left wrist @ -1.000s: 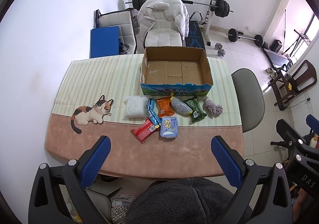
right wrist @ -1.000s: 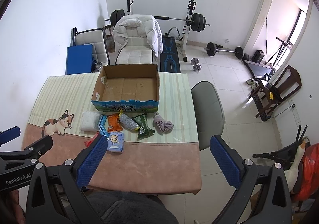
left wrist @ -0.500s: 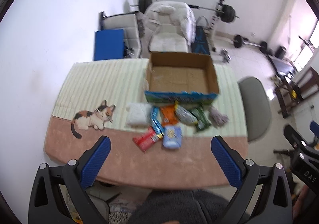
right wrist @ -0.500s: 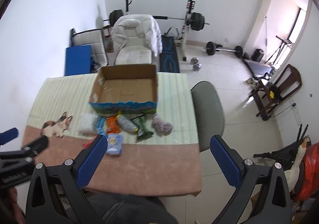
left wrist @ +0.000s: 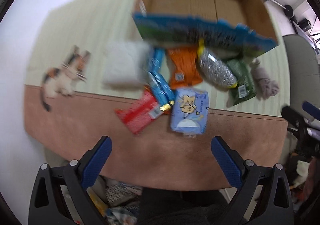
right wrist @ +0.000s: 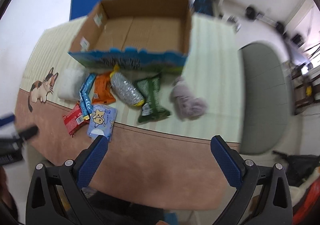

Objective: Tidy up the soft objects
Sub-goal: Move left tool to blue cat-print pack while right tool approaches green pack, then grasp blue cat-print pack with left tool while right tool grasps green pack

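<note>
Both views are smeared by motion blur, the left wrist view more heavily, so print on the packets cannot be read. The left hand-held gripper [left wrist: 161, 157] hangs over the near edge of the table [left wrist: 180, 157] with its blue-padded fingers spread wide and nothing between them; the right hand-held gripper [right wrist: 158, 157] is likewise wide open and holds nothing, also above the near edge, further toward the right side. An open cardboard box [right wrist: 140, 24] with a blue printed front wall stands toward the far edge of the table, its floor bare; in the left wrist view its far wall is cut off by the frame. The soft things lie in a loose row just in front of the box: a white pouch [right wrist: 70, 86] at the left end, a blue packet [right wrist: 86, 92] beside it, an orange packet [right wrist: 103, 90], a silvery mesh bundle with yellow ends [right wrist: 127, 90] whose top end is tucked under the box's front wall, a green packet [right wrist: 152, 98], and a crumpled grey-lilac cloth [right wrist: 188, 102] at the right end, a little apart from the rest. Nearer the front edge, a red packet [right wrist: 74, 118] lies partly under the blue packet, and a light blue tissue pack with a cartoon animal [right wrist: 102, 122] sits beside it, its lower corner hidden behind the right hand-held gripper's left finger. A cat picture [right wrist: 42, 88] is printed on the tablecloth near the left edge. A grey chair [right wrist: 264, 100] stands off the right edge.
</note>
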`<move>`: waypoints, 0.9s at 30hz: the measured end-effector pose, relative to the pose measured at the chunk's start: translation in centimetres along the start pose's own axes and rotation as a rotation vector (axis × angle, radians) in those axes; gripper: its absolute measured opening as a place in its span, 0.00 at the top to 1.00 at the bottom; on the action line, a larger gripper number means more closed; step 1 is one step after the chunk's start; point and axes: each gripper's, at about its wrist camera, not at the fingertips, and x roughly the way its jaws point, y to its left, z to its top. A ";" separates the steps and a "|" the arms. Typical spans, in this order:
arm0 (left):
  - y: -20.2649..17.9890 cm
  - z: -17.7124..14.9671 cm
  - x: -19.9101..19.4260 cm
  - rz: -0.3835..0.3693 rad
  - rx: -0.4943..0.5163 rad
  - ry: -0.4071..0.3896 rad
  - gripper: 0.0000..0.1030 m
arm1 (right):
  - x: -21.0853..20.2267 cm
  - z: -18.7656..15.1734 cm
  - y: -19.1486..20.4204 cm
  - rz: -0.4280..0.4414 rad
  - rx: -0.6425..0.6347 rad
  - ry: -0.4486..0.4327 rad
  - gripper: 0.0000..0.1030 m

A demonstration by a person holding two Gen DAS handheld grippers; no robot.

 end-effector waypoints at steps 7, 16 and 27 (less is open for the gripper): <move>-2.0 3.4 10.0 -0.102 -0.041 0.177 0.04 | 13.4 2.4 3.1 0.022 -0.023 0.190 0.15; -5.2 3.2 14.6 -0.104 0.006 0.252 0.04 | 19.2 -1.1 2.1 0.066 0.061 0.350 0.68; -6.3 3.4 15.5 -0.116 -0.050 0.196 0.52 | 21.5 -6.2 -1.4 0.141 0.256 0.412 0.36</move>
